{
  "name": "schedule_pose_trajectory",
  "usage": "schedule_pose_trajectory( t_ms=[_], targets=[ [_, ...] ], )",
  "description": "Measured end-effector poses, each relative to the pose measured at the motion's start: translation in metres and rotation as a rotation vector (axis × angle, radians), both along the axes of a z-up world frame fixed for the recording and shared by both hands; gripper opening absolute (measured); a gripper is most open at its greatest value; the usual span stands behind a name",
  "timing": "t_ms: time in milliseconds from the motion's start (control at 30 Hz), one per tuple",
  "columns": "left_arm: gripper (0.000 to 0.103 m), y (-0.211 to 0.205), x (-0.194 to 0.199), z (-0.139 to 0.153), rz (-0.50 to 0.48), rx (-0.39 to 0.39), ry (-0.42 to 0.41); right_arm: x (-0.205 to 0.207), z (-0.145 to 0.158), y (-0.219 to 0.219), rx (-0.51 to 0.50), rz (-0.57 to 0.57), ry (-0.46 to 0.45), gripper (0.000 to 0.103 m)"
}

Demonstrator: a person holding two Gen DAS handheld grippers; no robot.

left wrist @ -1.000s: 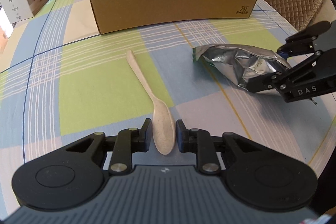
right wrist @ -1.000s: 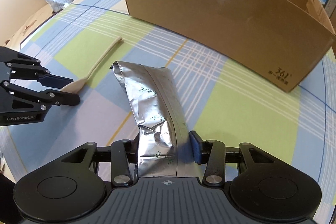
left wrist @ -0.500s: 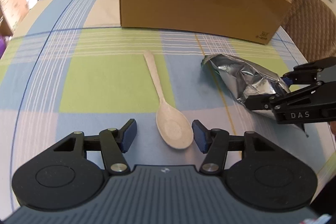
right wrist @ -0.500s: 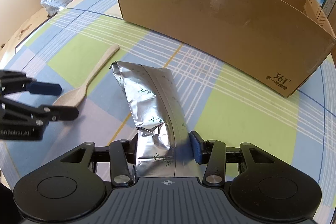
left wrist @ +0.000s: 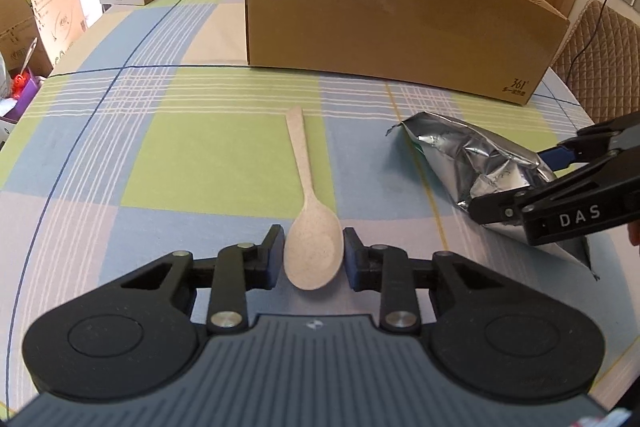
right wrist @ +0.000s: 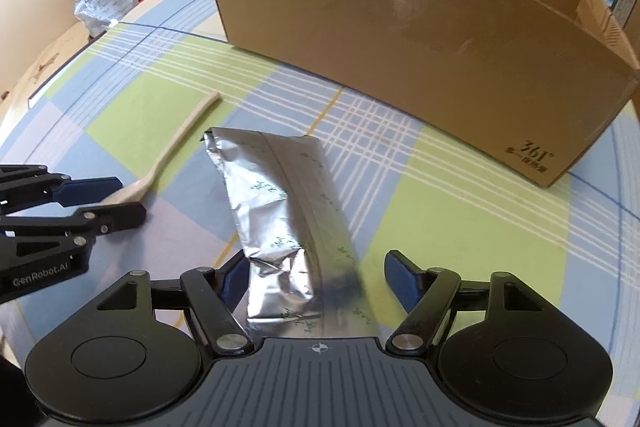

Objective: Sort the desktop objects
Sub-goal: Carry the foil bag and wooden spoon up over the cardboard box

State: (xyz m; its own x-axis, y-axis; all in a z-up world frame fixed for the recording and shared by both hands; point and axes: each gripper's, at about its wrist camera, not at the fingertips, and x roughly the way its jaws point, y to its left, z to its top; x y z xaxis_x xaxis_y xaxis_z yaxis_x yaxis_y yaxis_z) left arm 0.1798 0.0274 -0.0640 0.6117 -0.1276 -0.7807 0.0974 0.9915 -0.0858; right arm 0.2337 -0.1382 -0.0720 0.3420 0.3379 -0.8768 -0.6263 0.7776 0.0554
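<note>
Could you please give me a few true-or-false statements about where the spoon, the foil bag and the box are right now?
1. The left gripper has its jaws closed against the spoon bowl. True.
2. The spoon lies inside the cardboard box. False: it lies on the tablecloth, in front of the box.
3. The right gripper has its jaws open around the foil bag. True.
4. The foil bag lies on the spoon. False: they lie apart.
</note>
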Motion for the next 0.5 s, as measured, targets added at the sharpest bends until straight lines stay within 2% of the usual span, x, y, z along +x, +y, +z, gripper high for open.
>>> schedule_pose_trajectory(
  t_ms=[133, 267, 333, 500],
  targets=[
    [0.026, 0.000, -0.001, 0.000, -0.005, 0.006, 0.009, 0.002, 0.000, 0.001, 0.004, 0.003, 0.014, 0.070],
    [0.026, 0.008, -0.003, 0.001, 0.056, -0.071, 0.016, 0.002, 0.001, 0.003, 0.004, 0.004, 0.006, 0.070],
    [0.026, 0.008, -0.005, 0.001, 0.073, -0.086, 0.011, 0.001, 0.000, 0.004, -0.006, 0.009, 0.002, 0.070],
    [0.034, 0.004, -0.012, 0.000, 0.100, -0.111, -0.002, 0.001, 0.000, 0.003, -0.013, 0.009, -0.012, 0.070]
  ],
)
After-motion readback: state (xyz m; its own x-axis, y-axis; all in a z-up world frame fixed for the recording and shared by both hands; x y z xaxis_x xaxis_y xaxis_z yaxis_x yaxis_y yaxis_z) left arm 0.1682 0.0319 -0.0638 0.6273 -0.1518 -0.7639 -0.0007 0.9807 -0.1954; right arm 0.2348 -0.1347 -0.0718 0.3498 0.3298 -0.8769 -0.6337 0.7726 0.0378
